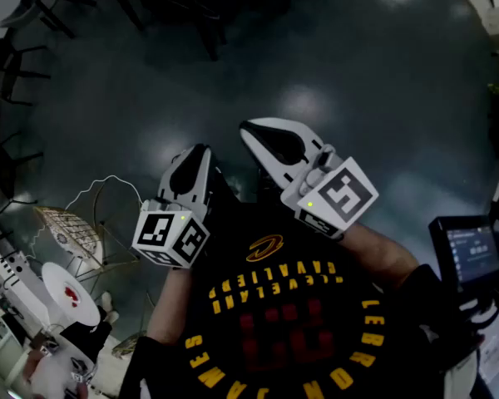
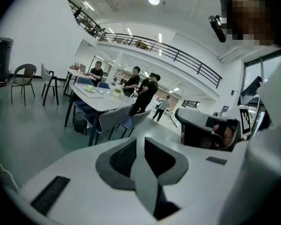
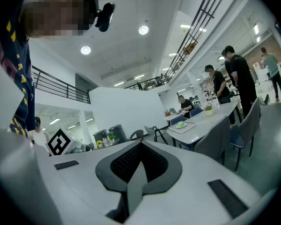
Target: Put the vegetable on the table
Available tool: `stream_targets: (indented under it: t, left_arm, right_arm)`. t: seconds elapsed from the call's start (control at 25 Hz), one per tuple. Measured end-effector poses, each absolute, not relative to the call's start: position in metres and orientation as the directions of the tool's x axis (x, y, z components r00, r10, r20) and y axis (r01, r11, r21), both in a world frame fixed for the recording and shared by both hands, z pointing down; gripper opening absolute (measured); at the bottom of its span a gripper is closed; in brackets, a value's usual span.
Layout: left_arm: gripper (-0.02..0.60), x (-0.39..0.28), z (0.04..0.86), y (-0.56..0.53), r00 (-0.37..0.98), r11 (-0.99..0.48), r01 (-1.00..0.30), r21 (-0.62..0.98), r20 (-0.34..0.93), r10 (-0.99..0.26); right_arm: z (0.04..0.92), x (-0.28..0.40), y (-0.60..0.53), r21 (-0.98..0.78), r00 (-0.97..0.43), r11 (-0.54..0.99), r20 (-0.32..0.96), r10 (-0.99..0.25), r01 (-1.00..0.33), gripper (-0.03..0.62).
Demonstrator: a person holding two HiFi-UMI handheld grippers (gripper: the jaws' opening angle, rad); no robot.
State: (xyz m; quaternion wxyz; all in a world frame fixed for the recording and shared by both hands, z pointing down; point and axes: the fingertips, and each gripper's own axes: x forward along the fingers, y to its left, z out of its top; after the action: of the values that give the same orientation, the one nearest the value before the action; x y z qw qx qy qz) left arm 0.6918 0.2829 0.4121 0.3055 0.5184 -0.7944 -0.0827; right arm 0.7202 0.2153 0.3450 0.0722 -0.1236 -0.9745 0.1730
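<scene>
Both grippers are held up in front of the person's chest over a dark floor. My left gripper (image 1: pixel 200 150) (image 2: pixel 140 140) is shut, with nothing between its jaws. So is my right gripper (image 1: pixel 249 128) (image 3: pixel 140 145), a little higher and to the right. Far ahead stands a long white table (image 2: pixel 105 102) (image 3: pixel 215 118). On it a green vegetable (image 2: pixel 90 88) (image 3: pixel 180 124) lies on a white tray. Neither gripper is near it.
Several people (image 2: pixel 147 92) (image 3: pixel 238 76) stand or sit at the table's far end, and grey chairs (image 2: pixel 114 121) (image 3: pixel 246 125) line its near side. By the person's left are a wire chair (image 1: pixel 66 227) and a small round white table (image 1: pixel 71 296). A screen (image 1: pixel 474 252) stands at right.
</scene>
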Motion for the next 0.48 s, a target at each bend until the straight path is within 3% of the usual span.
stream_targets:
  t: [0.48]
  left_arm:
    - [0.055,0.69,0.419,0.29,-0.311,0.473,-0.752,0.458,0.386,-0.868]
  right_arm:
    - [0.35,0.712,0.227,-0.324,-0.949,0.915,0.12,0.293,0.241,0.005]
